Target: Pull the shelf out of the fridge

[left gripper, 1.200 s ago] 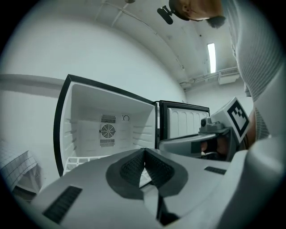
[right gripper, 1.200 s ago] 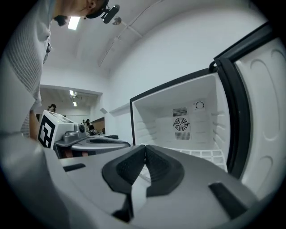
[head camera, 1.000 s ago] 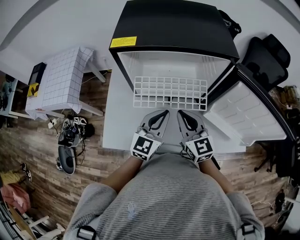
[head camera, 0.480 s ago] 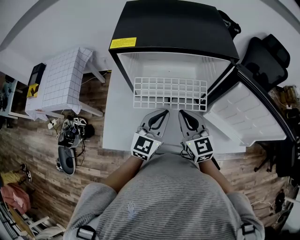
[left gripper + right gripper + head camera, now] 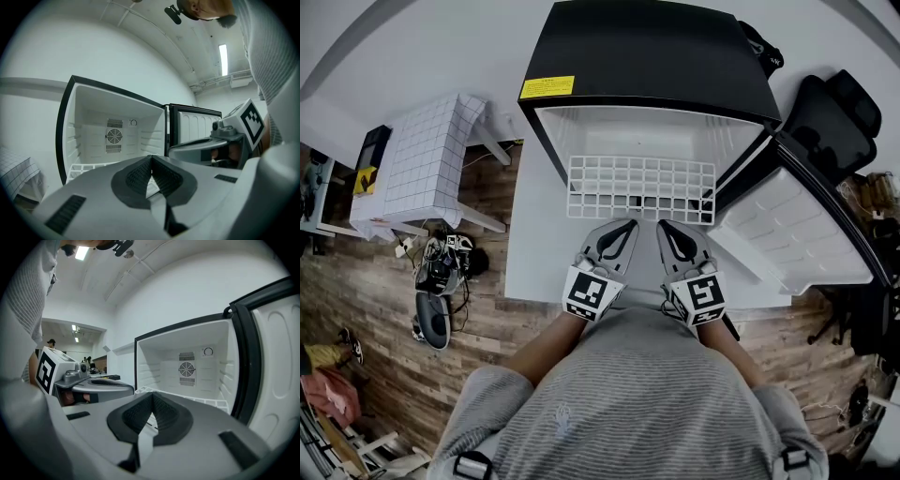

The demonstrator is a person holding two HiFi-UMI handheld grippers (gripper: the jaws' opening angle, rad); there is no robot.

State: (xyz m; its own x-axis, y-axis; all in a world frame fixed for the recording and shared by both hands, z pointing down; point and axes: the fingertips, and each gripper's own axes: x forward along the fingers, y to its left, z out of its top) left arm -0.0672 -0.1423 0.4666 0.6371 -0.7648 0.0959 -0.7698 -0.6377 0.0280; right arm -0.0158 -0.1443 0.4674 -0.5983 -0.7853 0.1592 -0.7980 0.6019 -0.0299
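a black fridge [image 5: 656, 56] stands at the top centre of the head view on a white desk [image 5: 532, 253]. its door [image 5: 792, 234] is swung open toward the right of the frame. the white wire shelf [image 5: 641, 187] lies level in the opening, with its front part sticking out past the fridge's front edge toward the person. just below it, at the frame's centre, the left gripper [image 5: 629, 225] and the right gripper [image 5: 664, 226] lie side by side. their tips are close to the shelf's front bar, but i cannot tell whether they touch it. each gripper's own view shows its jaws closed, pad against pad, with nothing between them and the shelf beyond. a round fan grille [image 5: 114, 136] sits on the fridge's back wall. a white tiled table [image 5: 431, 159] stands at the upper left on the wooden floor [image 5: 487, 328].
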